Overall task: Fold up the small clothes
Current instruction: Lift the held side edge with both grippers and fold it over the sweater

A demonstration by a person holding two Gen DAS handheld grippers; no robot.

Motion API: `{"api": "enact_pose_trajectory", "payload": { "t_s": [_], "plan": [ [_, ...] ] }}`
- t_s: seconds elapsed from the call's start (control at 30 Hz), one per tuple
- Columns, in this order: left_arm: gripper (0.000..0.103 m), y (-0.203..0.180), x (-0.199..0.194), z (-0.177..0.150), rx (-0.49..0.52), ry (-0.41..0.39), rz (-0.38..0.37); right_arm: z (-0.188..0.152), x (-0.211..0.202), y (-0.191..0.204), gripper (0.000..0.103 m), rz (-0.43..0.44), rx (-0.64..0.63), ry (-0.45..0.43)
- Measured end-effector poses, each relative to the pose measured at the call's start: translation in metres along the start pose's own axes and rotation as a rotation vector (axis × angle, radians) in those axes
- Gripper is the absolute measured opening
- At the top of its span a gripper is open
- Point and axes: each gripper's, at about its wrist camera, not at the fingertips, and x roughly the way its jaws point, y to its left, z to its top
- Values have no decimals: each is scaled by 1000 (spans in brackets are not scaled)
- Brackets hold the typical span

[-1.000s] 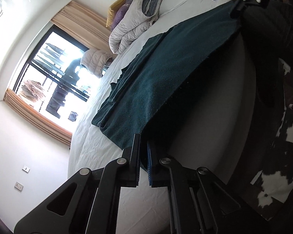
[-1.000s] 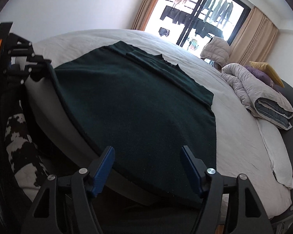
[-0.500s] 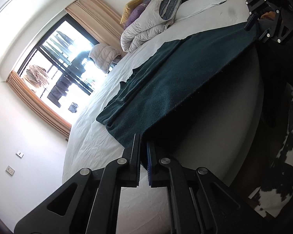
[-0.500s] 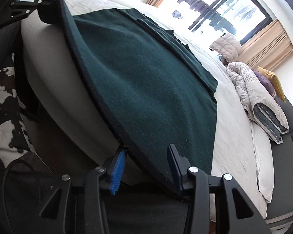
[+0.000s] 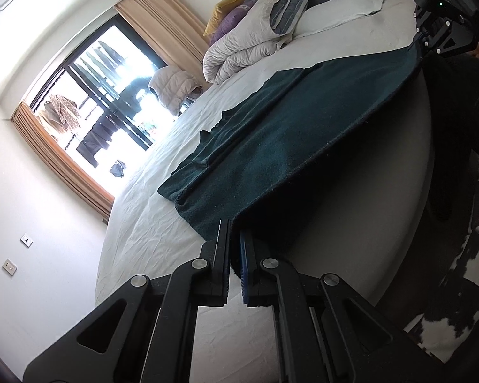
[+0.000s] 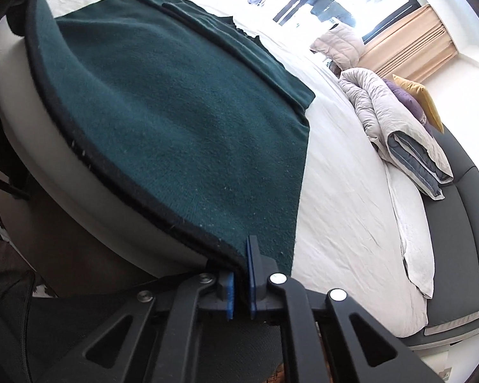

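A dark green knit garment point(image 5: 287, 134) lies spread on the white bed point(image 5: 163, 210), its near hem lifted off the bed's edge. My left gripper point(image 5: 234, 233) is shut on one hem corner. My right gripper point(image 6: 241, 255) is shut on the other hem corner of the garment point(image 6: 182, 105). The hem stretches taut between the two. The right gripper also shows at the far top right of the left wrist view point(image 5: 440, 35). The left gripper is hidden in shadow at the top left of the right wrist view.
A folded grey duvet point(image 5: 249, 38) and purple and yellow pillows point(image 5: 230, 16) lie at the head of the bed. A padded jacket point(image 6: 338, 44) sits by the window. A black and white cowhide rug point(image 5: 463, 287) lies on the floor beside the bed.
My right gripper closed from wide open onto the hem corner. Both grippers have tilted and the hem now hangs taut between them above the bed's edge.
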Motion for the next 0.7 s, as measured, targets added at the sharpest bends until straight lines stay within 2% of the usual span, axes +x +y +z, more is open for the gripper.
{"api": "enact_pose_trajectory", "payload": {
  "t_s": [0.37, 0.7],
  "plan": [
    [5, 3, -4, -5, -35, 4, 4, 15, -4, -29, 4, 21, 115, -55],
    [5, 37, -1, 4, -214, -2, -20, 41, -1, -52, 4, 18, 161, -101]
  ]
}}
